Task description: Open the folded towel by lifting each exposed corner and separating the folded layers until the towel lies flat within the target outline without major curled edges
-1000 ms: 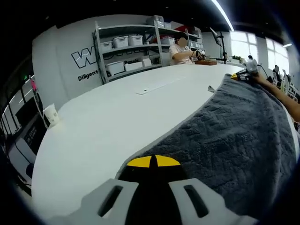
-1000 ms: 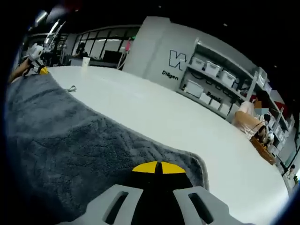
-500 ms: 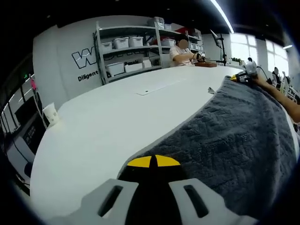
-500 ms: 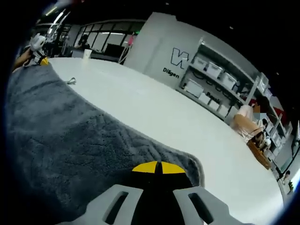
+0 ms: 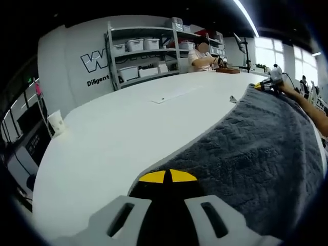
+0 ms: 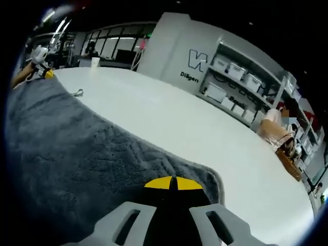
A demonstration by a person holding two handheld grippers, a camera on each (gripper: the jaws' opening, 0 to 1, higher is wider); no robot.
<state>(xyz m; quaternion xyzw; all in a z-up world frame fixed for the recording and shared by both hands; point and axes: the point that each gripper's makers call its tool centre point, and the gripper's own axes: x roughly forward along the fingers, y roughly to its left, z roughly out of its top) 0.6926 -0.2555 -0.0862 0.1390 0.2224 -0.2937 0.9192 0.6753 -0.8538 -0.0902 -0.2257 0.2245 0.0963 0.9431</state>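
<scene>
Your left gripper (image 5: 168, 177) is closed on one corner of the grey, herringbone-textured terry towel (image 5: 256, 148): in the left gripper view its two pale jaws meet at the yellow-tipped pads with the cloth's edge pinched between them. Your right gripper (image 6: 174, 183) is clamped the same way on another corner of that towel (image 6: 66, 148), jaws drawn together over the hem. Each gripper also shows small in the other's view, at the towel's far end, with a hand around it.

You have the towel spread out between the two grippers over the large white round-edged table (image 5: 118, 133), one long edge running from corner to corner.

On the grey wall behind, large white outlined letters (image 5: 95, 60) begin with "W" and are cut off by the metal shelving rack (image 5: 146, 54); below them you can read "Diligent". In the right gripper view the same lettering (image 6: 196, 59) is blurred, and the word reads as far as "Diligen". Labels on the rack's white bins are too small to read.
</scene>
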